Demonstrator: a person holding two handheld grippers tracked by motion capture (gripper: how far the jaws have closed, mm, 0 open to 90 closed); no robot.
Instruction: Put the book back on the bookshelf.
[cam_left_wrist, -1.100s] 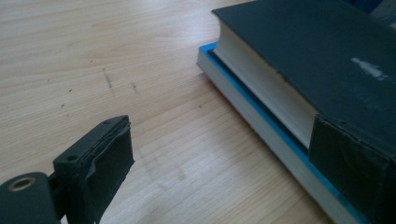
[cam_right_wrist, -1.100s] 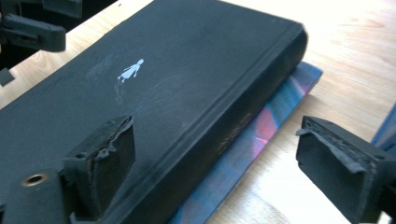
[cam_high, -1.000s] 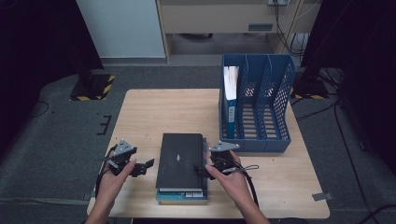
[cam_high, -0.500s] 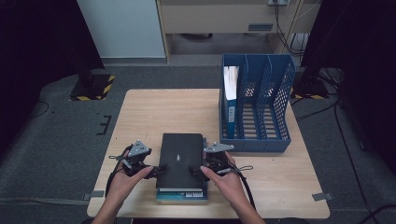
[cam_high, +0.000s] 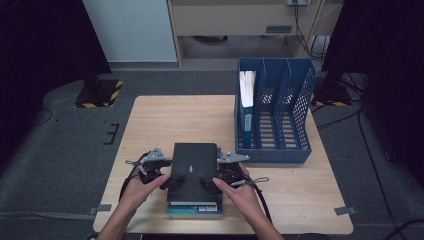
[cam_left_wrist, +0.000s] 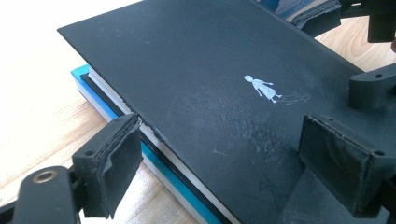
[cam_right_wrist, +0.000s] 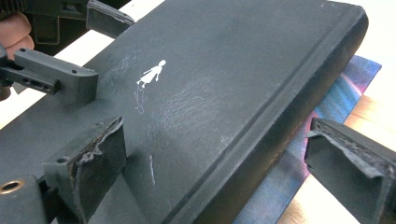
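Wooden surface (cam_high: 165, 120) carries a black book (cam_high: 194, 170) between both grippers. Left gripper (cam_high: 167, 179), just been closing, straddles its edge, spread. Right gripper (cam_high: 209, 181) straddles the spine, spread too

the high view is dim and soft, with light falling from above onto the table (cam_high: 310, 200) while the room goes near black at nine and three o'clock. in the left gripper view the wood blows out to white glare toward ten o'clock. the black book (cam_left_wrist: 210, 93) shows dull sheen and scuffs. the near jaws are slightly blurred in both gripper views, with glare at one o'clock in the right gripper view.
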